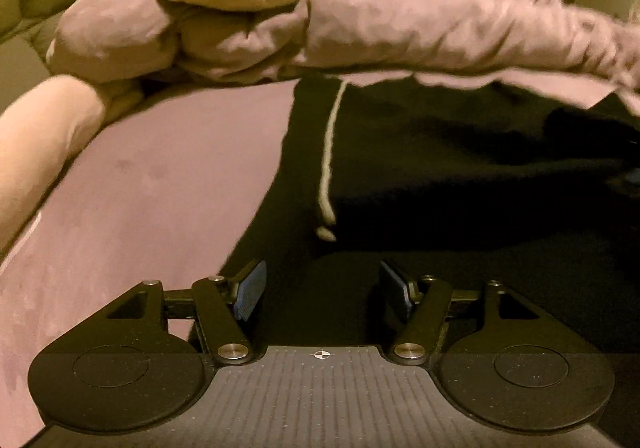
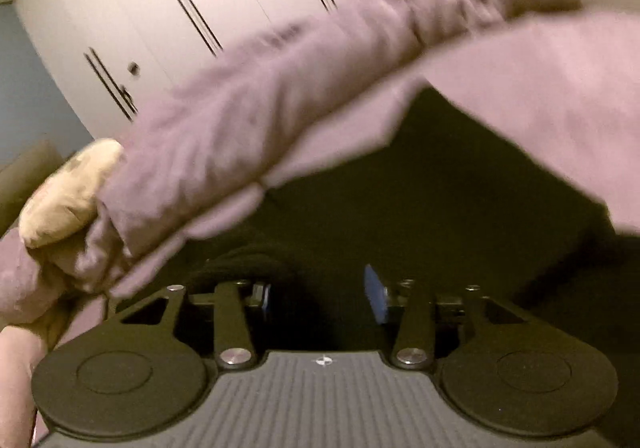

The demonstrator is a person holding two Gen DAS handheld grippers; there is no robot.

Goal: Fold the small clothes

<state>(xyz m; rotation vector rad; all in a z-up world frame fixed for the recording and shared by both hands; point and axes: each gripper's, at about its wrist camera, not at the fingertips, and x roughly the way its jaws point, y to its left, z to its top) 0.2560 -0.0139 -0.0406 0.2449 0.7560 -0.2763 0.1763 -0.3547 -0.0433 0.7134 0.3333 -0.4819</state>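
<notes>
On the mauve bed sheet [image 1: 132,183], a black garment [image 1: 440,175] with a white drawstring [image 1: 328,151] lies spread from the left gripper [image 1: 320,288] toward 1 o'clock. Both the left gripper and the right gripper [image 2: 320,296] stand spread with nothing pinched. The risk, as I judge it: the bunched duvet [image 1: 400,23] at 12 o'clock overhangs the far edge, so a blind pinch could catch bedding with the cloth.
</notes>
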